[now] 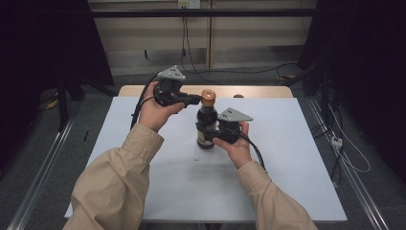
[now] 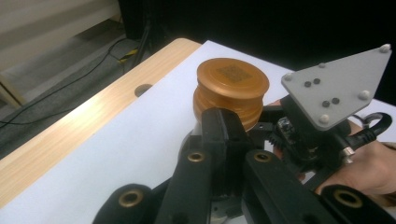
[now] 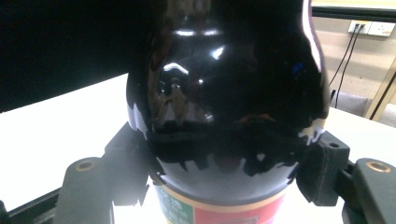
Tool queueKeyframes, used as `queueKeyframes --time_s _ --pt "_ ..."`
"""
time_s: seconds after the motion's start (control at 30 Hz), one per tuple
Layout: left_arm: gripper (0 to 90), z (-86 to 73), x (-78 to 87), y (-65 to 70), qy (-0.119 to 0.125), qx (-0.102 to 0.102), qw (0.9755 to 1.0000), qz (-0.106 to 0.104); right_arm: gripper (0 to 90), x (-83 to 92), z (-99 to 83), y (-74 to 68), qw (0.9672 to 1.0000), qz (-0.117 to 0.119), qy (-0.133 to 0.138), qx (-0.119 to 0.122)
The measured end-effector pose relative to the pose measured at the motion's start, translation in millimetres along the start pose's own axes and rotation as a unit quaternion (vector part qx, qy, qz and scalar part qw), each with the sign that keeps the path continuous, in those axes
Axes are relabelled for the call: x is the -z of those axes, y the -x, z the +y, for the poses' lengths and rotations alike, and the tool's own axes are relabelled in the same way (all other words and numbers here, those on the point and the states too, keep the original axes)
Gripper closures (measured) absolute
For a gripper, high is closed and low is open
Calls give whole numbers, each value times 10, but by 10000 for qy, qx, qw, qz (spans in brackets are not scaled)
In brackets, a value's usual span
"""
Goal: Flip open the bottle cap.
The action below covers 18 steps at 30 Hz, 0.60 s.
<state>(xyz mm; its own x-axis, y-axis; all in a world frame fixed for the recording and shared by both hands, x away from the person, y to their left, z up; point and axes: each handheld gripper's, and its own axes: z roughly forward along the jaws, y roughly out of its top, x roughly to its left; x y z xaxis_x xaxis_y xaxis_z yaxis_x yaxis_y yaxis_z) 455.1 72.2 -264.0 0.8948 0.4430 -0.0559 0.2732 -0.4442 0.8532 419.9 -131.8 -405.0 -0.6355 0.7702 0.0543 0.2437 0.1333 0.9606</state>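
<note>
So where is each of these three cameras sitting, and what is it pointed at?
High view: above the table's near side, looking forward and down; sleeves, hands, both grippers.
Left gripper view: rides the left gripper, looking along shut jaws at the bottle's orange cap; the other hand's gripper beside it.
Right gripper view: rides the right gripper, clamped on the dark bottle.
All share the bottle.

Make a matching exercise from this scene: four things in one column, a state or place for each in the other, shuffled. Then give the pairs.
1. dark glass bottle
2. round orange cap
3. left gripper
4. right gripper

a. jaws shut, tips beside the cap
b. on top of the bottle
c. clamped on the bottle's body
d. upright on the white table

Pairs: 1-d, 2-b, 3-a, 4-c
</note>
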Motion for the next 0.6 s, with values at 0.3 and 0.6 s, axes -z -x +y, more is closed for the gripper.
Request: queueKeyframes --time_s 0.3,0.6 --pt "900 41 -4 -2 63 6 10000 -38 296 5 1 14 10000 13 0 -48" --pt "900 73 16 16 111 -47 9999 -40 296 12 7 7 10000 13 -32 -3"
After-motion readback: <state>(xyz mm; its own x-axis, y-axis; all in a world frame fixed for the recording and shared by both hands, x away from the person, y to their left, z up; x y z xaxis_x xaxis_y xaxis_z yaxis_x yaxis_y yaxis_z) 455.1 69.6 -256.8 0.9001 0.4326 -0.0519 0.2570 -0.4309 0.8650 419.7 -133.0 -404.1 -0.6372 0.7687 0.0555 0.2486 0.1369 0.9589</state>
